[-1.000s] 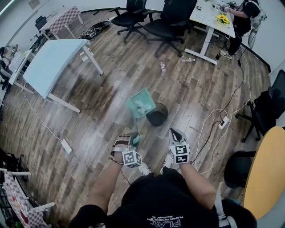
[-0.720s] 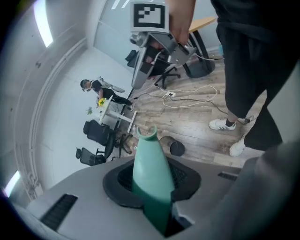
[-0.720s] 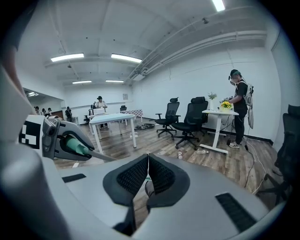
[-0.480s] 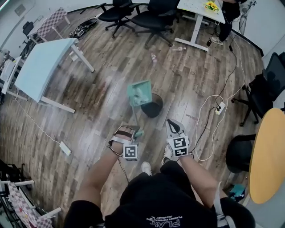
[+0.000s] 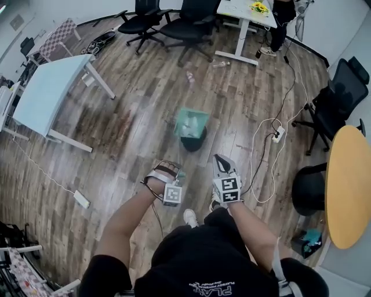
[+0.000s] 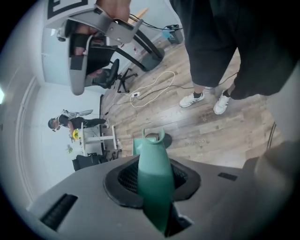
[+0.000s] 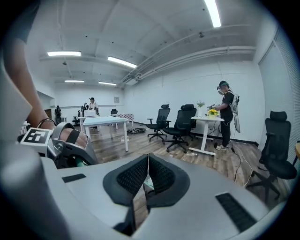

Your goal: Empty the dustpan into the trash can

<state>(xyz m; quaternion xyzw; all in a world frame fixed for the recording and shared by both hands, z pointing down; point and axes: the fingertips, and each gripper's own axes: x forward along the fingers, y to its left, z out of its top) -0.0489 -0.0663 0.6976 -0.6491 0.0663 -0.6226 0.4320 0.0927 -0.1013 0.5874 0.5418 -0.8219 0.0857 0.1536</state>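
I stand in a big room with white walls and a brown wooden plank floor (image 5: 133,116). I count three desks. One is a light-blue desk (image 5: 49,90) on my left. One is a white desk (image 5: 240,8) far ahead, with yellow flowers (image 5: 259,7) on it and one person (image 5: 283,14) standing next to it. One is a round yellow desk (image 5: 348,185) on my right.

I count four black office chairs: two far chairs (image 5: 191,23) near the white desk and two side chairs (image 5: 339,96) on my right. One long white cable (image 5: 272,133) curls on the floor.

There is one green plastic dustpan (image 5: 190,123) and one round black trash can (image 5: 194,145). The pan part is right above the can and hides part of its opening. Some pale bits show in the pan.

My left tongs (image 5: 170,174) are closed tight on the thin green handle of the dustpan. My right tongs (image 7: 147,176) are pressed together with nothing between them, and they are just beside the left tongs.
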